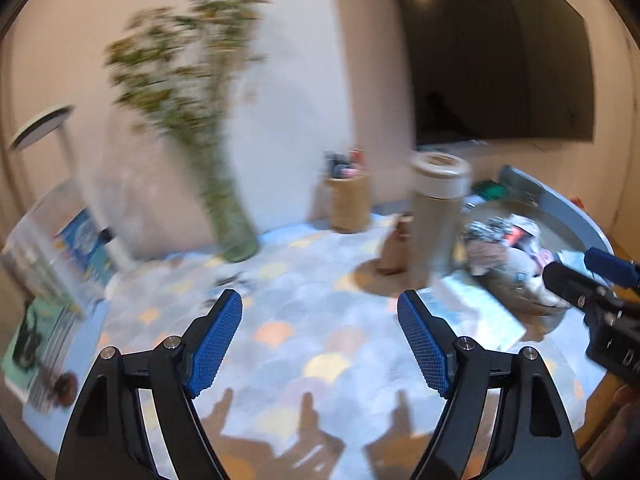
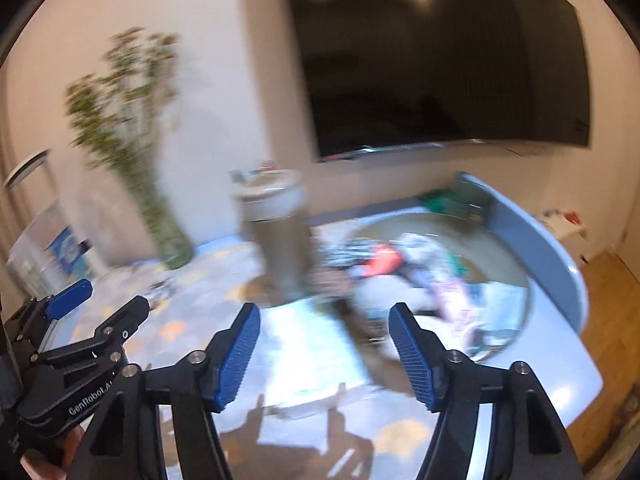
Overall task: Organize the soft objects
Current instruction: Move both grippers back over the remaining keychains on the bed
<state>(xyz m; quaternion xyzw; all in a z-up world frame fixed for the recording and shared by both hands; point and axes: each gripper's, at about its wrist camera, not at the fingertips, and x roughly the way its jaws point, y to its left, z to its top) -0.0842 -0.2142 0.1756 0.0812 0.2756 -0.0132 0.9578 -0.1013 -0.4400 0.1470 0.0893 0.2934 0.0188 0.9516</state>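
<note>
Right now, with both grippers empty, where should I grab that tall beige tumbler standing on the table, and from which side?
Grip the tumbler around its straight body below the lid, coming level from the near side. It stands upright, and its round, even wall suits opposed pads. The soft pile in the basin crowds its right side, so keep the right gripper approaching from the front; its jaws look wide enough.

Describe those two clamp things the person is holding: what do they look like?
Each tool, left and right, has two black angular fingers joined by silver pins, tipped with ribbed blue pads. The left one's black body carries white "GenRobot.AI" lettering.
</note>
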